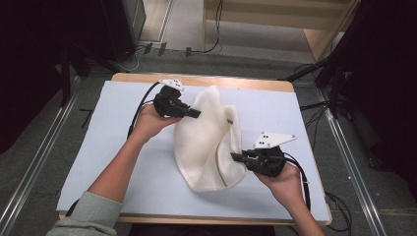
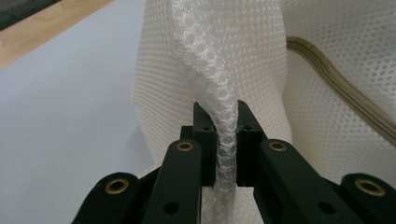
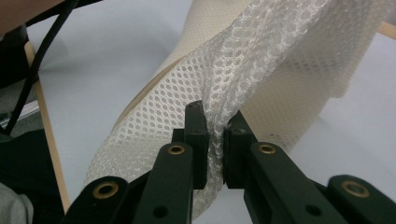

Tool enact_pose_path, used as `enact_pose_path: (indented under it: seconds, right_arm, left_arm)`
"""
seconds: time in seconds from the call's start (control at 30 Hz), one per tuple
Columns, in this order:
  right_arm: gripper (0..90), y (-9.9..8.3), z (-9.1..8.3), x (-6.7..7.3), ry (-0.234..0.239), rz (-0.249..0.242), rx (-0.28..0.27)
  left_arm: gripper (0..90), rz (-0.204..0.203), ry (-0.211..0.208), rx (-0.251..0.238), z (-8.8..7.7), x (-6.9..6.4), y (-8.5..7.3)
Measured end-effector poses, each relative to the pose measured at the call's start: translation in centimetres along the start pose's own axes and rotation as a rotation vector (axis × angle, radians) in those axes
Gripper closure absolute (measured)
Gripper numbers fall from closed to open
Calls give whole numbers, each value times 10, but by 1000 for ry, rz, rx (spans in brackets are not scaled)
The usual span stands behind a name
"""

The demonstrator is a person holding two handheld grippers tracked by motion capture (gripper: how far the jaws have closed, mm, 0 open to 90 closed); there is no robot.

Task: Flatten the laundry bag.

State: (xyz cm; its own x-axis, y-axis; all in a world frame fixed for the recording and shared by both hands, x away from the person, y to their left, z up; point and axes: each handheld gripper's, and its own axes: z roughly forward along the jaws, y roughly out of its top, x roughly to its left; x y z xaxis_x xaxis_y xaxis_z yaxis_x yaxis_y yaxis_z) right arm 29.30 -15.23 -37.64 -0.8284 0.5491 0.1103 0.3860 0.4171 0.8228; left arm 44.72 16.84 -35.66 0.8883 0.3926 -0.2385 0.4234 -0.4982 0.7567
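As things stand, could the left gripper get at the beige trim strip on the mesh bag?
Probably not right away: the left gripper is shut on a fold of the mesh bag. The trim lies bare just beside it, so it would have to let go first.

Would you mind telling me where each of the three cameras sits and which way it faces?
High view: above the person's side, looking forward and down on the table; both forearms, left gripper and right gripper show, each shut on the mesh bag.
Left gripper view: rides the left gripper, looking along its jaws, clamped on a fold of the mesh bag.
Right gripper view: rides the right gripper, jaws pinching the mesh bag.
Shared: the bag's beige trim and the pale table.
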Motion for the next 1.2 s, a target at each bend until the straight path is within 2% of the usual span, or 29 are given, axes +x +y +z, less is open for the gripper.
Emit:
enact_pose_path:
  seconds: [0.07, 0.13, 0.27, 0.3, 0.43, 0.6, 0.7, 0.83, 0.97, 1.07, 1.2]
  right_arm:
    - [848, -2, -2, -6, -18, 10, -1]
    - [848, -3, -3, -10, -28, 28, -6]
    - [849, -3, -6, -15, -46, 32, -15]
    - [849, -3, -9, -19, -63, 43, -21]
    - [849, -5, -13, -27, -86, 57, -33]
    - [849, -7, -16, -35, -102, 79, -38]
    - [849, -8, -16, -38, -109, 83, -39]
    - [851, -11, -20, -45, -128, 106, -46]
    - [851, -15, -25, -53, -147, 134, -56]
    - [850, -17, -27, -56, -154, 145, -56]
    - [849, -21, -27, -55, -161, 152, -48]
  left_arm:
    - [844, -29, 16, -2, -9, 4, -6]
    - [845, -40, 29, -6, -14, 7, -10]
    - [845, -63, 45, -21, -23, 12, -16]
    - [844, -83, 58, -32, -28, 14, -19]
    - [841, -114, 83, -50, -38, 20, -27]
    - [841, -158, 111, -74, -51, 25, -37]
    - [842, -170, 121, -80, -55, 27, -40]
    - [842, -205, 153, -100, -70, 32, -50]
    - [843, -235, 165, -122, -83, 35, -59]
    - [842, -236, 180, -126, -89, 35, -64]
    - [842, -281, 216, -161, -107, 38, -75]
